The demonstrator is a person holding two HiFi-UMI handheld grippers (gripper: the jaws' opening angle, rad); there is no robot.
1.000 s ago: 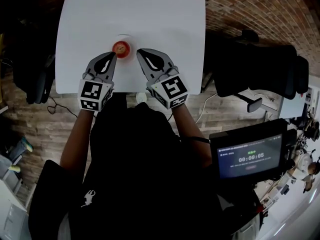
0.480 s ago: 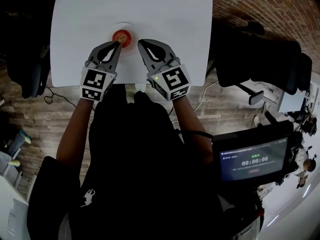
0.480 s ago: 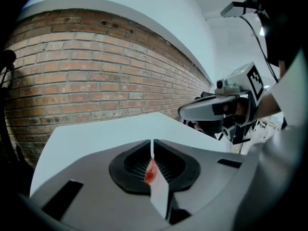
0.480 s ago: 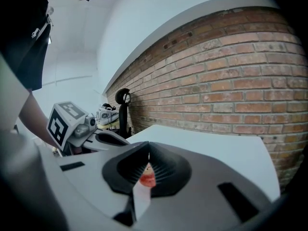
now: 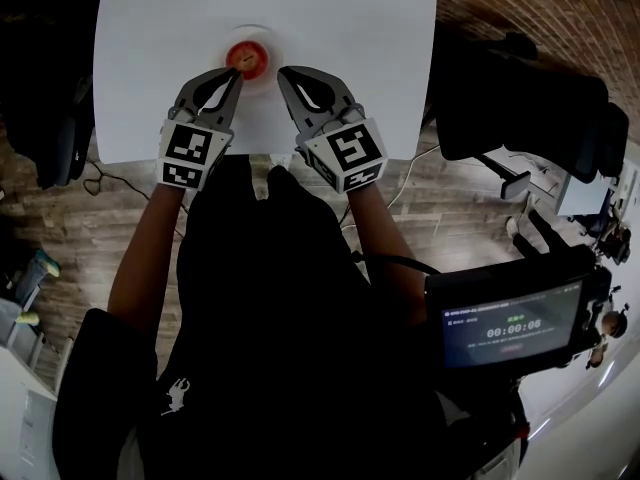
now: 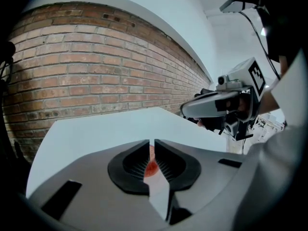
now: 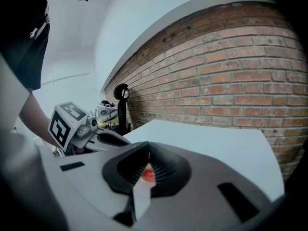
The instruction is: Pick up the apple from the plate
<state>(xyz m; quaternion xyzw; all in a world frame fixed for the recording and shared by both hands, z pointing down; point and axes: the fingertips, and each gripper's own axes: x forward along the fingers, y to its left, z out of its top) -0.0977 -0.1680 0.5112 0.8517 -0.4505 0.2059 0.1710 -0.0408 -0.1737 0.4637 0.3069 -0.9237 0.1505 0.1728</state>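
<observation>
A red apple (image 5: 246, 56) lies on a small white plate (image 5: 263, 36) on the white table (image 5: 320, 8). My left gripper (image 5: 237, 73) is shut and holds nothing. Its tip hangs over the plate's near edge, just short of the apple. My right gripper (image 5: 282, 72) is beside it, to the right of the plate, jaws together and empty. In the left gripper view the apple (image 6: 152, 166) shows as a red sliver behind the closed left gripper (image 6: 151, 142). The right gripper view shows the apple (image 7: 148, 174) the same way past the right gripper (image 7: 148, 145).
Black chairs stand to the right of the table (image 5: 520, 98) and to its left (image 5: 62, 138). A screen with a timer (image 5: 510, 318) sits at the lower right. A brick wall (image 6: 96, 81) rises behind the table's far edge.
Table, plate and both grippers sit higher in the head view. Both grippers have sunk slightly toward the table and stay near the plate's front edge, jaws still together.
</observation>
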